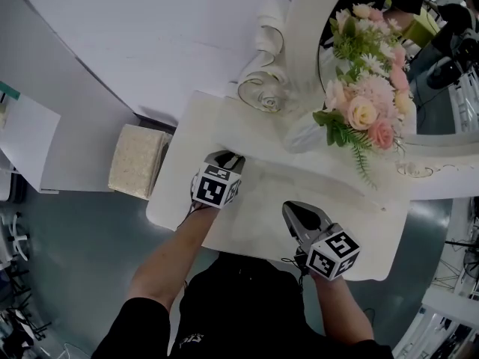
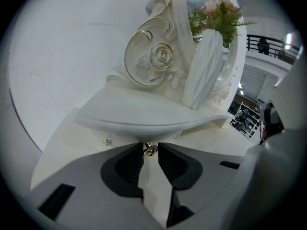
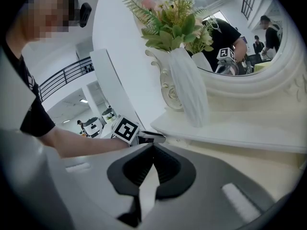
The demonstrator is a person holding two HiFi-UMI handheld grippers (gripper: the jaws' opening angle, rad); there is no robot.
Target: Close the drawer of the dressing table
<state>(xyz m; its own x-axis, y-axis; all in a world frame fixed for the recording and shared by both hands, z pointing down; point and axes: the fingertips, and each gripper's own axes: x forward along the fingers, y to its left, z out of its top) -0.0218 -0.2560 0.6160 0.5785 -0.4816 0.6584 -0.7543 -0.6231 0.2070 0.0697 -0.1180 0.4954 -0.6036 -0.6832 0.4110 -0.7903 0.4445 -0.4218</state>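
Observation:
The white dressing table (image 1: 262, 223) carries a low raised shelf (image 2: 144, 111) at its back. A small gold drawer knob (image 2: 150, 149) shows just under the shelf's curved edge. My left gripper (image 1: 224, 159) (image 2: 150, 150) reaches in under that edge, and its pads close on the knob from both sides. How far the drawer stands out is hidden. My right gripper (image 1: 293, 212) (image 3: 153, 146) hovers over the tabletop to the right, its tips touching and nothing between them. It sees the left gripper's marker cube (image 3: 125, 130).
A white ribbed vase (image 1: 303, 134) (image 2: 204, 71) of pink flowers (image 1: 367, 103) stands on the shelf before the round mirror (image 1: 426, 73). A second small knob (image 2: 106, 140) sits left of the held one. A beige cushioned stool (image 1: 137, 161) stands left of the table.

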